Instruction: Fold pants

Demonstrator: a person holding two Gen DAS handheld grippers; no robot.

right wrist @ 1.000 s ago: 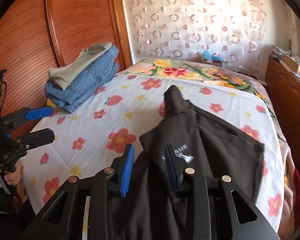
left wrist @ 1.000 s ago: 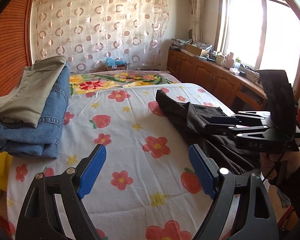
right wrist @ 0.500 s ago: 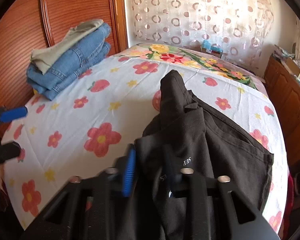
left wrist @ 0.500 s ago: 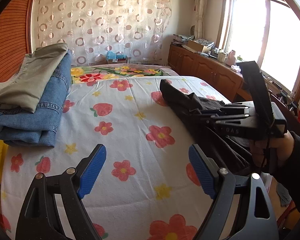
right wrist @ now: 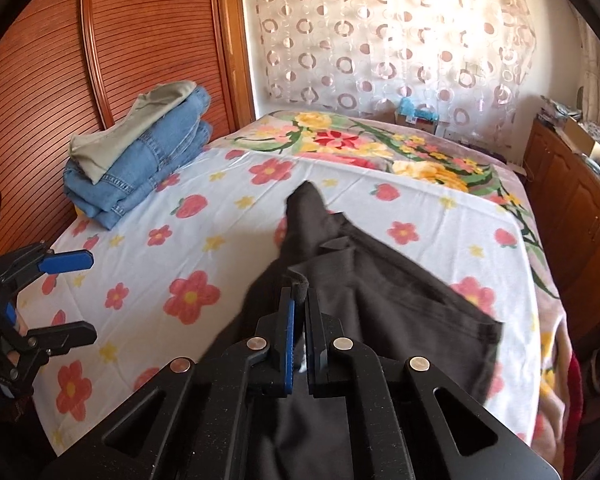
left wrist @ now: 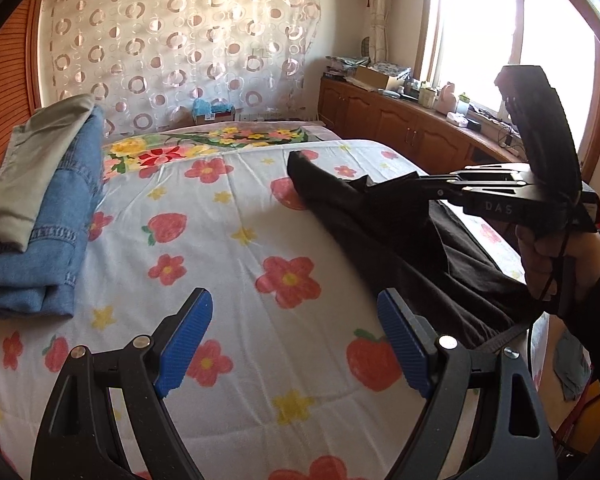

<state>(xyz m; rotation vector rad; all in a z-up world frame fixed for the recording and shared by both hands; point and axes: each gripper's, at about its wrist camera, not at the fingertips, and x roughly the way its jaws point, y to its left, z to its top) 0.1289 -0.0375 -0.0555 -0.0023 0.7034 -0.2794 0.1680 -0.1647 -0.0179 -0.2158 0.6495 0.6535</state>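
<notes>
Black pants (right wrist: 380,304) in clamped right gripper (right wrist: 299,300)

Matt black cloth pants (right wrist: 384,292) lie on a smooth flowered cotton sheet (right wrist: 228,256).

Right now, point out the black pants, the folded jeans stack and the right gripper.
black pants (right wrist: 400,292): right wrist view, on the flat dark panel.
folded jeans stack (left wrist: 56,236): left wrist view, on the blue denim side.
right gripper (right wrist: 299,300): right wrist view, between the fingertips, shut on pants fabric.

One black pants (right wrist: 380,280); two folded garments (right wrist: 140,168); two claws (left wrist: 292,340).
</notes>
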